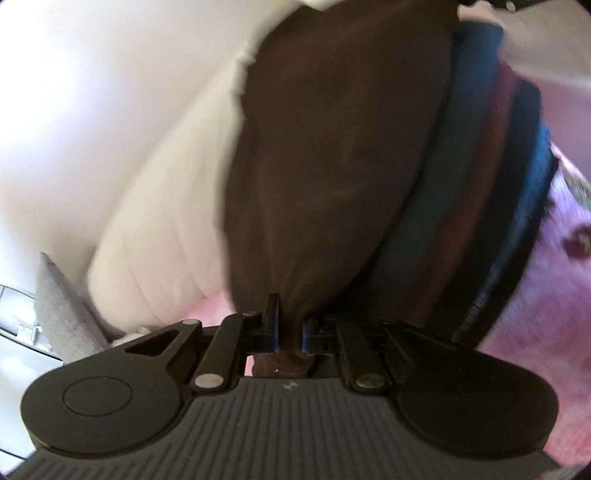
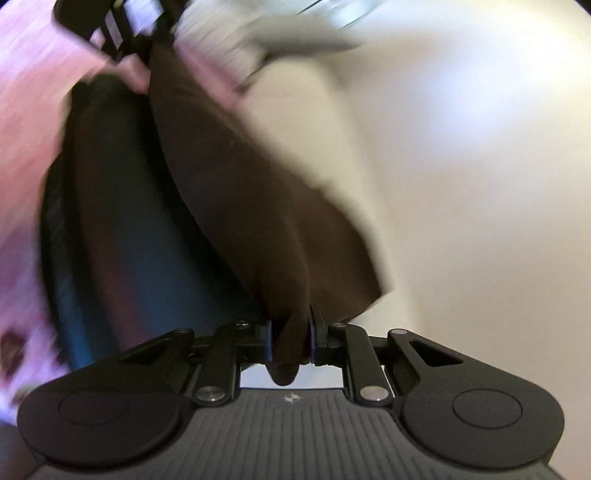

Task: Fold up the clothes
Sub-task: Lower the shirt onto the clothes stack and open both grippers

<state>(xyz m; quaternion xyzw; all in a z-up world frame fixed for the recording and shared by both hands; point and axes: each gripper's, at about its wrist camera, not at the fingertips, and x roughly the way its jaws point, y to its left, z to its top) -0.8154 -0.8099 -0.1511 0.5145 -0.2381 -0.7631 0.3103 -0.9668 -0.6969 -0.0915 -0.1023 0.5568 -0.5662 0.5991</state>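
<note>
A dark brown garment point(image 1: 332, 155) stretches away from my left gripper point(image 1: 290, 328), whose jaws are shut on a bunched corner of it. In the right wrist view the same brown garment point(image 2: 258, 206) runs up and to the left from my right gripper point(image 2: 290, 341), also shut on a pinched fold of the cloth. Beside the brown cloth lies a stack of folded clothes point(image 1: 480, 206) in dark blue, maroon and black; the folded stack point(image 2: 122, 229) shows left of the brown cloth in the right wrist view. The left gripper's body point(image 2: 110, 22) appears at the top left there.
A pink bedspread point(image 1: 546, 295) with dark flower prints lies under the clothes. A white pillow or duvet point(image 1: 155, 229) fills the left of the left wrist view, and a pale wall or bedding point(image 2: 461, 184) fills the right of the other. Both views are motion blurred.
</note>
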